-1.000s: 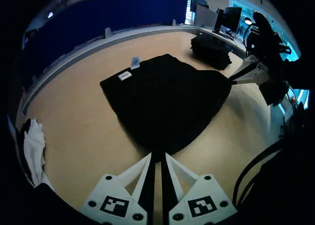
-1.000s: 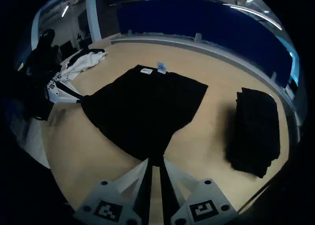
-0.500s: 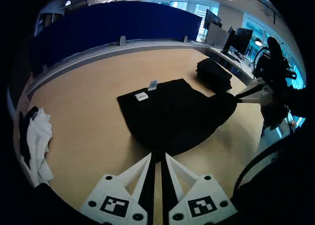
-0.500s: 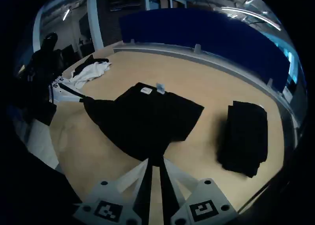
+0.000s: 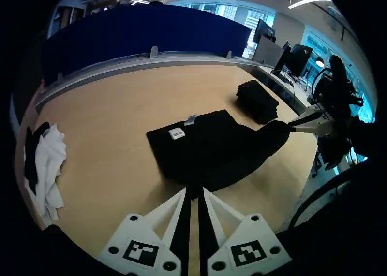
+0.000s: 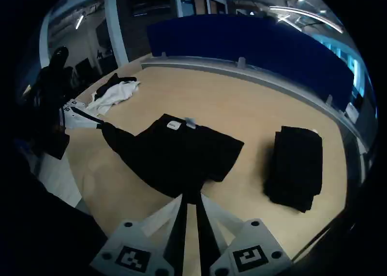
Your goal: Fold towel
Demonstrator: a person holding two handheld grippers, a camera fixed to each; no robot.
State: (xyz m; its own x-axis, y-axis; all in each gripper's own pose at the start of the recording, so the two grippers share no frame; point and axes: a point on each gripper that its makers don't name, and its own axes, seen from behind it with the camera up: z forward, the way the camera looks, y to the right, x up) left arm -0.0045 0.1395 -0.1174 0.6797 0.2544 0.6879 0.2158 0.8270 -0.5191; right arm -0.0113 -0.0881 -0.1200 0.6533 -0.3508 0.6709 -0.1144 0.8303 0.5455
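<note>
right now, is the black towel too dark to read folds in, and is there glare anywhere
Left gripper view: black towel reads as a flat dark mass, folds barely visible; far windows glare bright. Right gripper view: dimmer overall, towel equally featureless; ceiling lights streak, and the fisheye bows the table edge.

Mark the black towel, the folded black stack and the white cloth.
black towel (image 5: 213, 145), left gripper view, middle of the part lying flat.
folded black stack (image 6: 294, 167), right gripper view, its top face.
white cloth (image 5: 51, 155), left gripper view, middle of the heap.
</note>
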